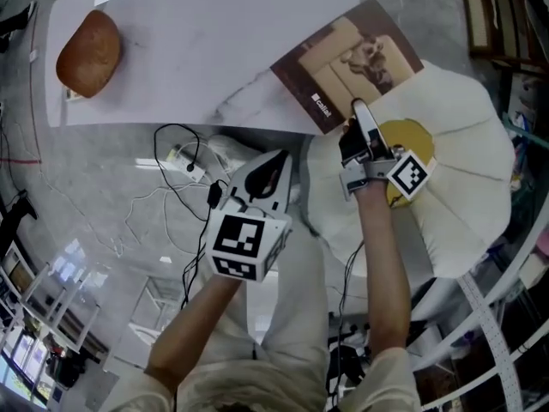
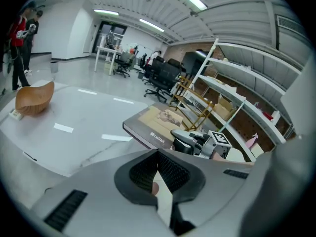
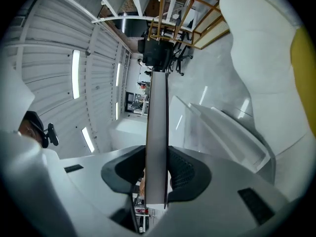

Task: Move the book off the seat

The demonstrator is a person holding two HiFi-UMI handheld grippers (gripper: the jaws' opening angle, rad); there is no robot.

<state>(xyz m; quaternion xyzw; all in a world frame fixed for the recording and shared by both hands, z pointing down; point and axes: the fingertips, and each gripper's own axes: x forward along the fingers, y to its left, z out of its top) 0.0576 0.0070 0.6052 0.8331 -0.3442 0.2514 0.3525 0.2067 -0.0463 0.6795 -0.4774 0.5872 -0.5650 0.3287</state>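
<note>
**Head view: my right tool [image 1: 356, 114] grips the book [image 1: 347, 58]**

My right tool is clamped on the book's near long edge, close to its left corner. The book lies straight ahead of that tool with its long side across my reach, its far part over the tabletop [image 1: 171, 50] and its near part above the seat [image 1: 467, 144]. My left tool [image 1: 264, 172], jaws together and empty, hangs farther off, so I judge the push forward is the right's.

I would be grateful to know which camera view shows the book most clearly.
The head view: the whole cover of the book shows, at the table's edge, held by the right gripper. The left gripper view shows it slanted from low down; the right gripper view only its thin edge between the jaws.
</note>
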